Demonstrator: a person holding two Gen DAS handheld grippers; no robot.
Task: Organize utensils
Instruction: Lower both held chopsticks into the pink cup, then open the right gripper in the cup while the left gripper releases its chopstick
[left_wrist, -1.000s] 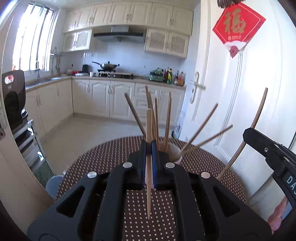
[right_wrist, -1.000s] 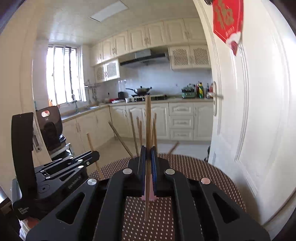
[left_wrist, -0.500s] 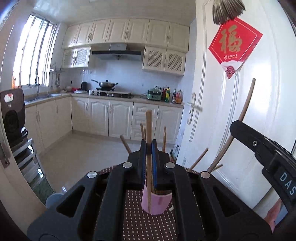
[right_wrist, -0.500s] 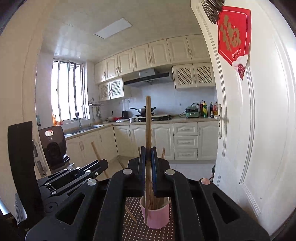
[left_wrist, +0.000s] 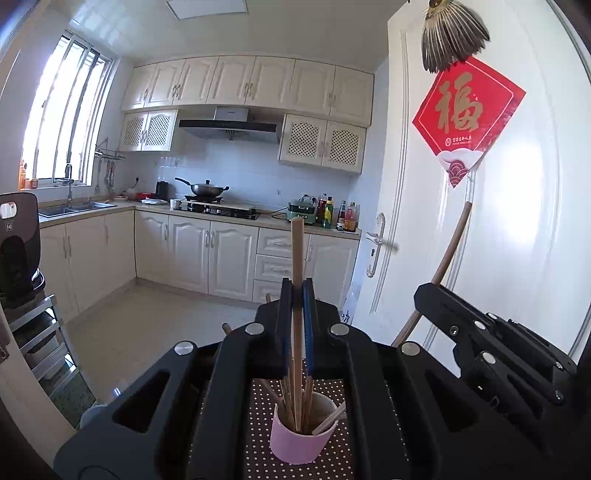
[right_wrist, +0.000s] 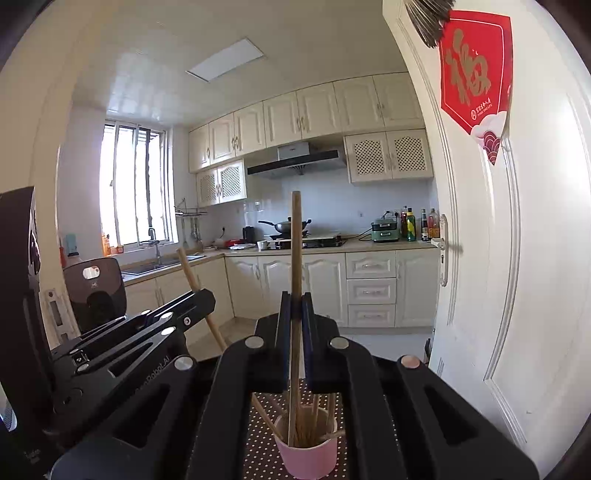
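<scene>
A pink cup (left_wrist: 299, 441) holding several wooden chopsticks stands on the brown dotted tablecloth (left_wrist: 258, 456); it also shows in the right wrist view (right_wrist: 308, 456). My left gripper (left_wrist: 296, 295) is shut on an upright wooden chopstick (left_wrist: 296, 251), whose lower end reaches down into the cup. My right gripper (right_wrist: 295, 306) is shut on another upright chopstick (right_wrist: 295, 240), its lower end also inside the cup. Each gripper shows in the other's view, the right one (left_wrist: 491, 343) and the left one (right_wrist: 125, 343), holding its stick above the cup.
A white door (left_wrist: 480, 221) with a red paper sign (left_wrist: 467, 114) stands close on the right. Kitchen cabinets and a stove (left_wrist: 210, 206) line the far wall. A dark appliance (left_wrist: 18, 240) on a rack stands at the left.
Both grippers have risen and tilted so the cup now sits low between the fingers. Both held chopsticks now stand with their lower ends in the cup.
</scene>
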